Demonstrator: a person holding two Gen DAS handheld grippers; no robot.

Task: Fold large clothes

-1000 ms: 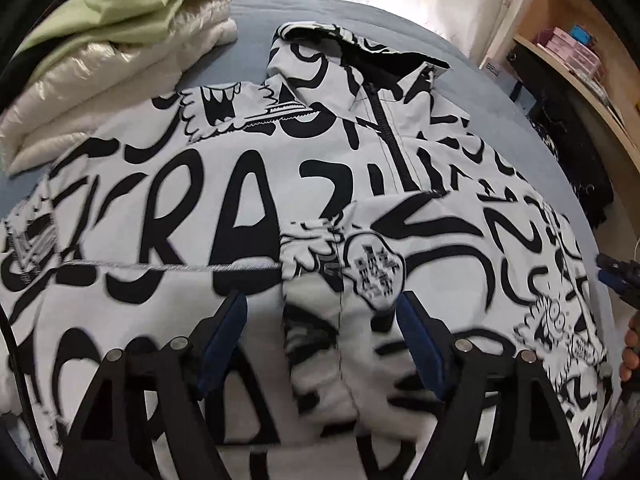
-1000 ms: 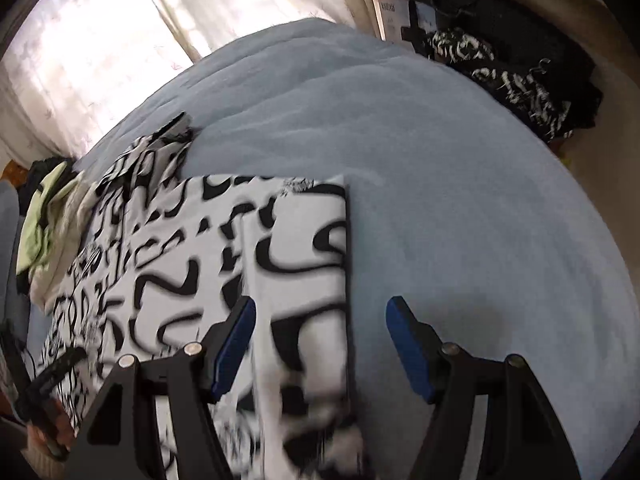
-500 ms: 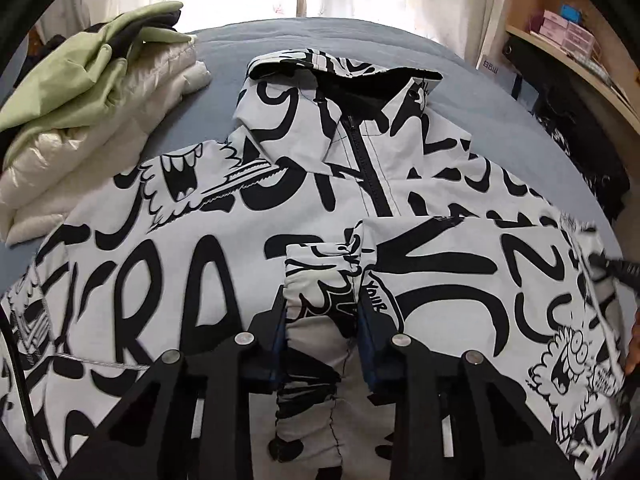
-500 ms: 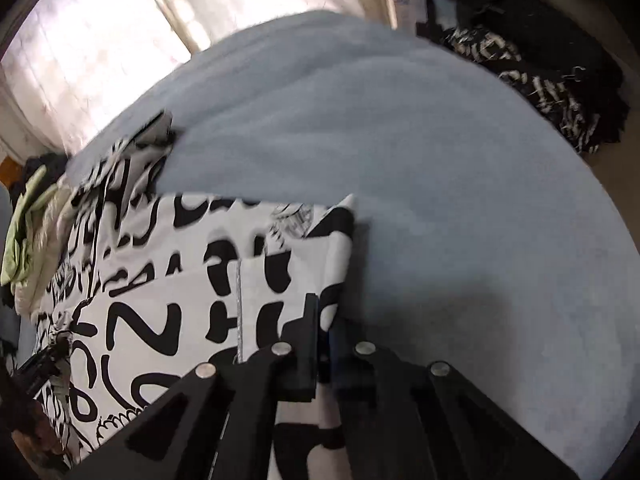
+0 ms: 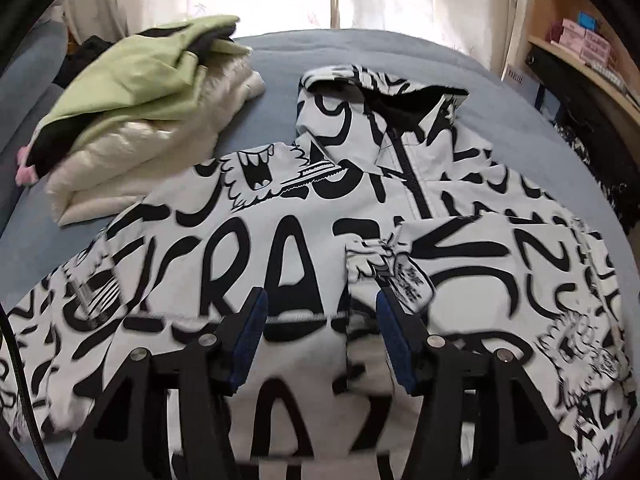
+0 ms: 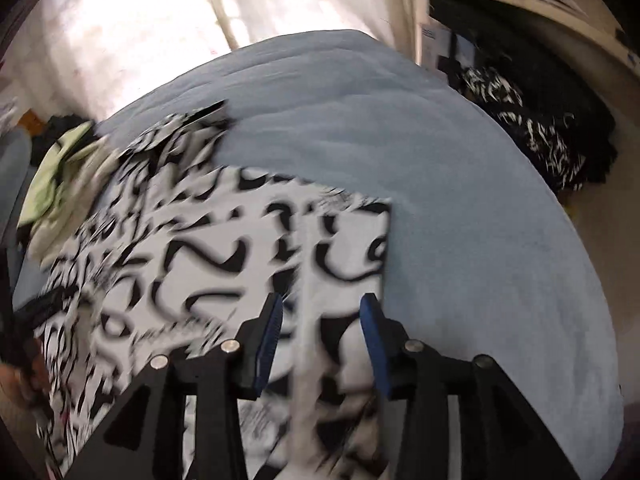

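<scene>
Jacket point(image 5: 304, 248): black-and-white graffiti-print hooded jacket, lying front-up across the middle of the blue bed point(image 5: 500, 120); hood toward the curtained far edge, zipper running down from the collar
Sleeve point(image 5: 500, 264): folded in over the chest from the jacket's right side, cuff point(image 5: 384, 264) resting near the centre of the front
Left gripper point(image 5: 318, 336): over the lower front of the jacket, blue-padded jaws parted, nothing between them; the cuff lies just ahead of its right finger
Right gripper point(image 6: 320, 332): over the jacket's folded right edge near the bed's open side, jaws apart, cloth beneath them, view blurred
Folded pile point(image 5: 132, 136): green garment on a cream puffy one, at the bed's far left corner, touching the jacket's shoulder
Shelf point(image 5: 580, 52): wooden, beyond the bed's right edge, pink boxes on it
Dark clothes point(image 6: 536, 132): heaped beside the bed's right edge
</scene>
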